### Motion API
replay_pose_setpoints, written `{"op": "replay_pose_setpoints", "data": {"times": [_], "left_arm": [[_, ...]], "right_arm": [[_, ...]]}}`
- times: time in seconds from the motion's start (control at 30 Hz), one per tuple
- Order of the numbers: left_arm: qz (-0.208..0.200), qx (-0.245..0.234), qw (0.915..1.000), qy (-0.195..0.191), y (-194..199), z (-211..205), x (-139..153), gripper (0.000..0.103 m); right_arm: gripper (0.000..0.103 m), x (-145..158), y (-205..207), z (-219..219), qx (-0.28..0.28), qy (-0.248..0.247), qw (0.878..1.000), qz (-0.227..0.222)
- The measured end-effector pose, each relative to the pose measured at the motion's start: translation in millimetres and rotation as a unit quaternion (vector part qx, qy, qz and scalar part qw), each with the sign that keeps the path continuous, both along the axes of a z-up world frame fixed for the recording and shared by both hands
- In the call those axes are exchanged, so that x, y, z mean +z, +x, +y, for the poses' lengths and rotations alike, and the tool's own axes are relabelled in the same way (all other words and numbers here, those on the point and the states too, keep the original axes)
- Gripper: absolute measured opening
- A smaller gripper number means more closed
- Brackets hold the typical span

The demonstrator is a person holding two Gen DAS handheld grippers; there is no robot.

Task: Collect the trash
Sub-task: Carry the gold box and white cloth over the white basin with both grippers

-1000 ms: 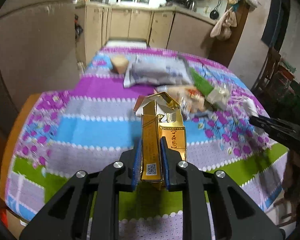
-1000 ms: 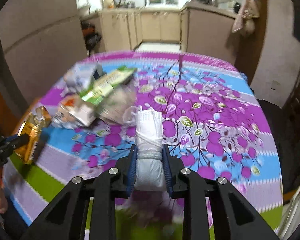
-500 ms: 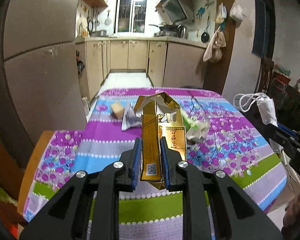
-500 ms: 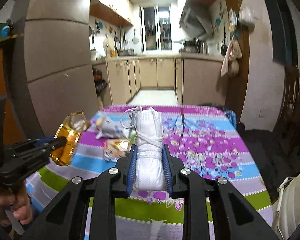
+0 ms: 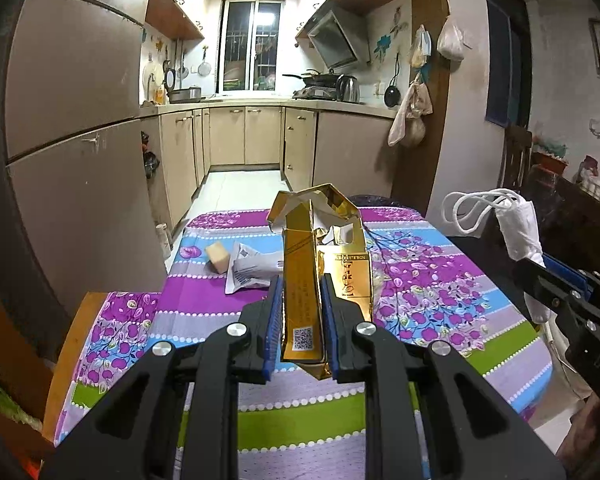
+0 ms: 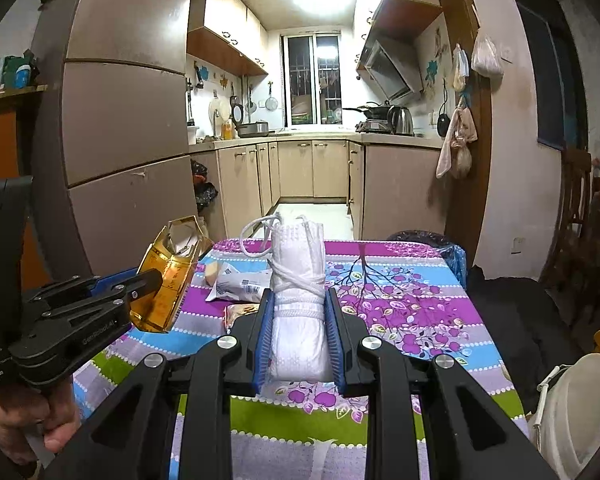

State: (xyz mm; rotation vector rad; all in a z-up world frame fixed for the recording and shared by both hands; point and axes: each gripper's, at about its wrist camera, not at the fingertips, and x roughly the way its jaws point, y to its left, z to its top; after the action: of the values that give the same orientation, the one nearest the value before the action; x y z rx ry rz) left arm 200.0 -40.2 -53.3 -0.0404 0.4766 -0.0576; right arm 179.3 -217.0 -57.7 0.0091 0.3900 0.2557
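Observation:
My left gripper (image 5: pixel 300 320) is shut on a torn gold cigarette box (image 5: pixel 304 272) and holds it above the near end of the table; the box also shows in the right wrist view (image 6: pixel 166 280). My right gripper (image 6: pixel 298 336) is shut on a rolled white face mask (image 6: pixel 298 304) tied with its ear loops, also held above the table; the mask appears at the right of the left wrist view (image 5: pixel 518 228). Other trash lies on the table: a white wrapper (image 5: pixel 250 268), a tan block (image 5: pixel 219 256) and a crinkled snack wrapper (image 6: pixel 240 312).
The table has a striped floral cloth (image 5: pixel 420 280) in purple, blue and green. A grey fridge (image 5: pixel 72 160) stands left of it, a kitchen with beige cabinets (image 5: pixel 260 136) behind. A black-bagged bin (image 6: pixel 420 238) stands past the far right corner. A white bag (image 6: pixel 572 412) hangs at right.
Both grippers have risen and pulled back from the table with their trash, tilting up so the kitchen fills the views. Both stay shut on the same items.

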Motion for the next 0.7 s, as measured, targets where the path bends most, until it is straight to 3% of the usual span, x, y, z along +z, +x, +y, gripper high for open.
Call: {"op": "replay_pose_setpoints", "data": {"times": [0.7], "left_arm": [[-0.021,-0.064,0.9977,0.003,-8.4,-63.1,20.7,0.018]], "right_arm": [[0.026,16.4,-33.9,-49.3,-0.058,0.005,0.998,-0.014]]}}
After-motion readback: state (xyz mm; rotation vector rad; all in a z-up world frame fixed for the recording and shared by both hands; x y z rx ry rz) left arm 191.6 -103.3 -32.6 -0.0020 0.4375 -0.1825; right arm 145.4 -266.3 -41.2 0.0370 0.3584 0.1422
